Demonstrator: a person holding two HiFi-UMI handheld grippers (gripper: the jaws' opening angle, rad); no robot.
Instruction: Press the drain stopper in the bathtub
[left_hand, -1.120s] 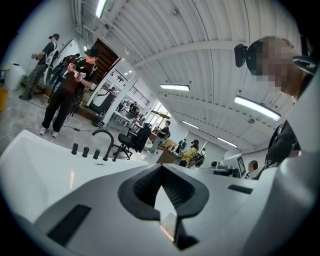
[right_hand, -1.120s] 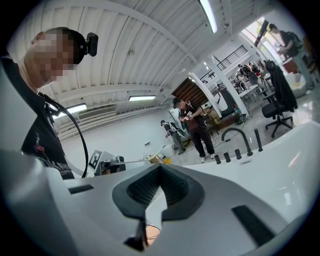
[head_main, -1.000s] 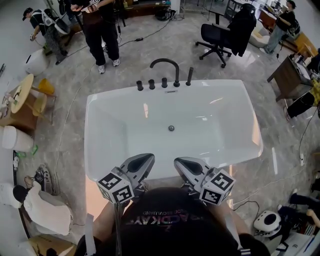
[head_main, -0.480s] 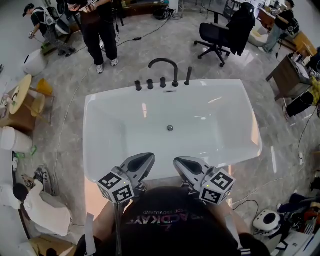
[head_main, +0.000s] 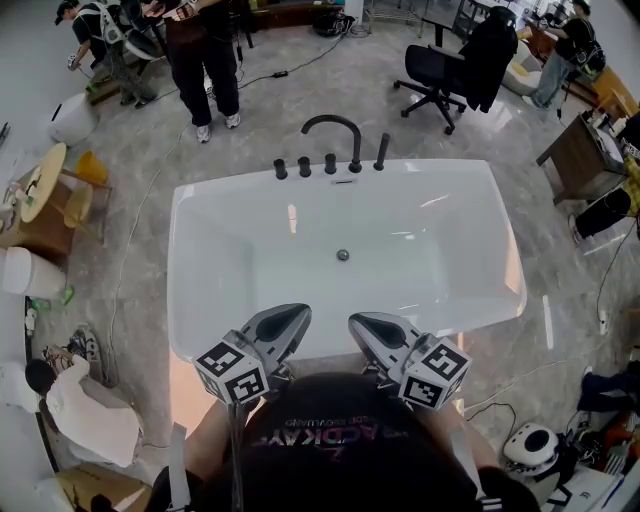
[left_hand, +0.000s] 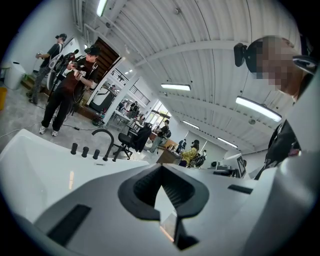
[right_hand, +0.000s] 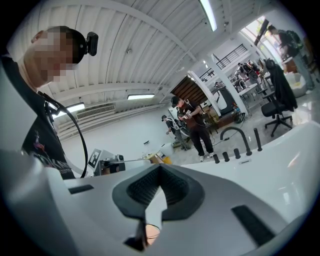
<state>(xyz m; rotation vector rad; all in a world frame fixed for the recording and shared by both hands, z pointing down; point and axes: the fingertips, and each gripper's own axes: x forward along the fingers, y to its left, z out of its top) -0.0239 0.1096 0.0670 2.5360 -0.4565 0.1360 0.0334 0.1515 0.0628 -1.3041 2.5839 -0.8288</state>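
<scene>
Drain stopper (head_main: 343, 255), small, round and dark, sits mid-floor in the white rectangular bathtub (head_main: 182, 270), uncovered. A black arched faucet (head_main: 354, 148) stands on the far rim. The left gripper (head_main: 296, 316) and right gripper (head_main: 360, 322) hover over the near rim, well apart from the stopper, jaws closed on nothing.

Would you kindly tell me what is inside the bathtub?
Only the round drain stopper shows on the bathtub floor. The left gripper and right gripper, above the near rim, cover part of the near wall.
</scene>
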